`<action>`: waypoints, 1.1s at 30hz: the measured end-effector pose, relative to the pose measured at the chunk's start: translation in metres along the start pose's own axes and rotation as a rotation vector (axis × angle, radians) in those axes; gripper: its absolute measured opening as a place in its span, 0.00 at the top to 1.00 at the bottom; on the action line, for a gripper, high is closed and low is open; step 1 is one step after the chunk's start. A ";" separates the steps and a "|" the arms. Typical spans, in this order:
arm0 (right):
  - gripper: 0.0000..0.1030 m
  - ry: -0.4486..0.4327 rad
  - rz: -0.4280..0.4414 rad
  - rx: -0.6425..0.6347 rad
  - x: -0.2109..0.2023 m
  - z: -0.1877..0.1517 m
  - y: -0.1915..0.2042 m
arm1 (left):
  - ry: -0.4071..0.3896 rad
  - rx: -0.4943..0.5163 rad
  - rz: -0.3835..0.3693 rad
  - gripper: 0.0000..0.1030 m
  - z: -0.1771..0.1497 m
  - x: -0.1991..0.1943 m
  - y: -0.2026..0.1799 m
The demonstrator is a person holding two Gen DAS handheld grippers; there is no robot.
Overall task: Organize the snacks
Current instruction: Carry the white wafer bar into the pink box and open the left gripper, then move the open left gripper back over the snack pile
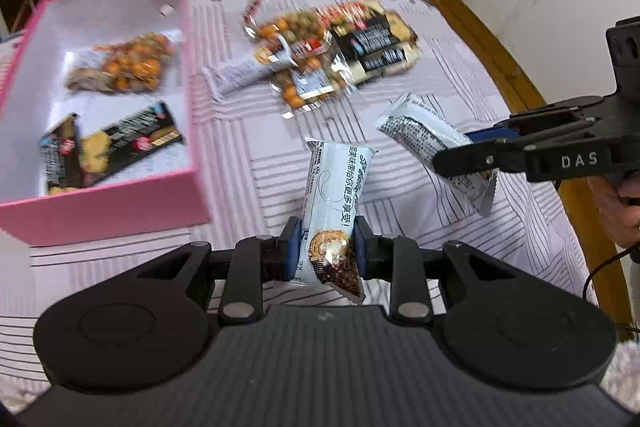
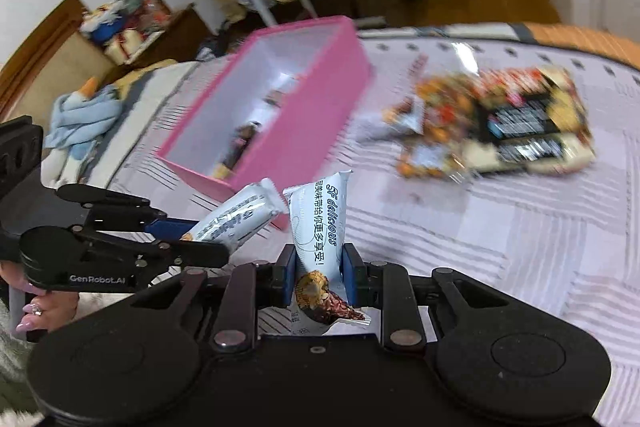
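Two pale blue foil snack bars with a chocolate picture are held above the bed, one in each hand-held gripper. The first snack bar [image 1: 334,211] is clamped near its lower end between the blue pads of the left hand-held gripper [image 1: 326,247], which is closed on it, and it stands nearly upright. The second snack bar [image 2: 318,239] is gripped in the same way by the right hand-held gripper [image 2: 318,277], also closed on it. The two bars are seen near each other, apart. A pink rectangular cardboard box [image 1: 120,203] with a white inside lies on the striped lilac bed sheet [image 1: 460,75]; a clear bag of orange nuts [image 1: 124,67] and a black biscuit packet [image 1: 112,147] are placed inside it. A blurred heap of mixed snack packets [image 1: 336,47] is seen further on the sheet, beside the box.
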State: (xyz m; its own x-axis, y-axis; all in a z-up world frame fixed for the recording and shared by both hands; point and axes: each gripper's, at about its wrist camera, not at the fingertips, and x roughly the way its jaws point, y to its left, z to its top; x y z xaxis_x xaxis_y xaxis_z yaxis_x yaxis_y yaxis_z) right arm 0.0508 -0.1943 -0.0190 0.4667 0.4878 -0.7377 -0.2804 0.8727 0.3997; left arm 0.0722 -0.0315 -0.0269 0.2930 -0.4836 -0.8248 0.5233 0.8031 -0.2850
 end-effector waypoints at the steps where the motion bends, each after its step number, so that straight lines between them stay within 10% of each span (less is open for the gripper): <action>1: 0.72 -0.011 0.009 -0.015 0.002 0.005 0.007 | -0.016 -0.007 0.006 0.75 0.000 -0.008 0.004; 13: 0.72 -0.059 -0.001 -0.307 0.083 0.083 0.077 | -0.192 -0.163 0.167 0.75 0.015 -0.061 0.093; 25: 0.73 0.054 -0.126 -0.477 0.195 0.109 0.089 | -0.163 -0.340 0.298 0.75 0.038 0.013 0.177; 33: 0.53 -0.038 -0.131 -0.462 0.182 0.095 0.083 | -0.154 -0.384 0.351 0.68 0.036 0.034 0.188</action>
State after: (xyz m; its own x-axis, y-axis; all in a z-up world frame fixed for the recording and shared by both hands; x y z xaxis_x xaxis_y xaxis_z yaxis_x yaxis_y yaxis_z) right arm 0.1921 -0.0310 -0.0677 0.5512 0.3820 -0.7418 -0.5562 0.8309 0.0146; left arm 0.2094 0.0908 -0.0908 0.5266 -0.1861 -0.8295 0.0514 0.9809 -0.1875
